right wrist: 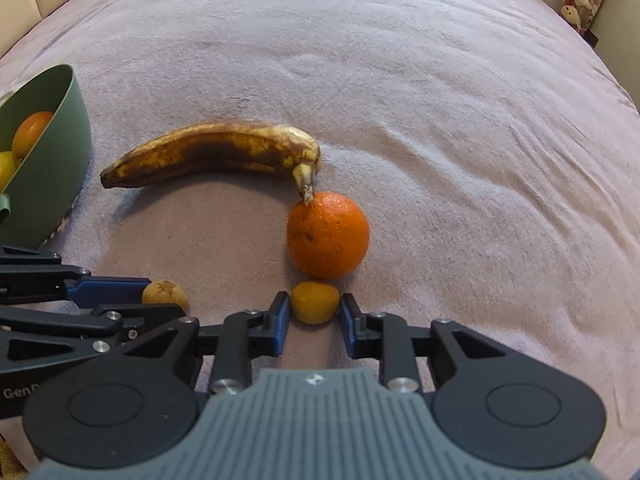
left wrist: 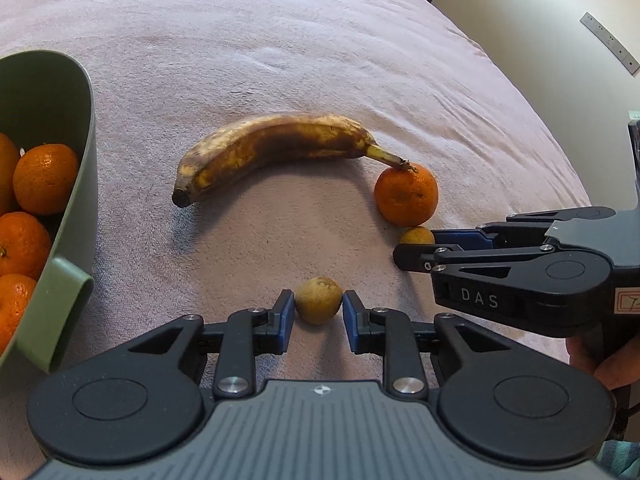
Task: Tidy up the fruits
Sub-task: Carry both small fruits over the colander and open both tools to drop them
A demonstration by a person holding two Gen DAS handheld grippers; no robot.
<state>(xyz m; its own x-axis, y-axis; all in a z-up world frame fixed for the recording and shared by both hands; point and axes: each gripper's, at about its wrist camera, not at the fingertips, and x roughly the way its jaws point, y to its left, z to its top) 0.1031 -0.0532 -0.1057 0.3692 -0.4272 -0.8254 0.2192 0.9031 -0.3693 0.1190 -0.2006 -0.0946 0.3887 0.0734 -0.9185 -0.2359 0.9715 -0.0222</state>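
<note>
On the bed point(right wrist: 460, 120), nearest: left tool point(left wrist: 319, 308) closed on a small brown fruit point(left wrist: 319, 298), pads against both its sides. Keeps it resting on the bed, not lifted. Beside it, right tool point(right wrist: 315, 312) closed the same way on a small yellow fruit point(right wrist: 315, 302); comes in steep and low, likely to pinch a round thing that rolls. Just beyond, touching the yellow fruit: an orange point(right wrist: 328, 234), banana point(right wrist: 212, 152) stem propped against it. Farther left: a green bowl point(left wrist: 80, 152) with more oranges inside, probably where loose fruit belongs.
</note>
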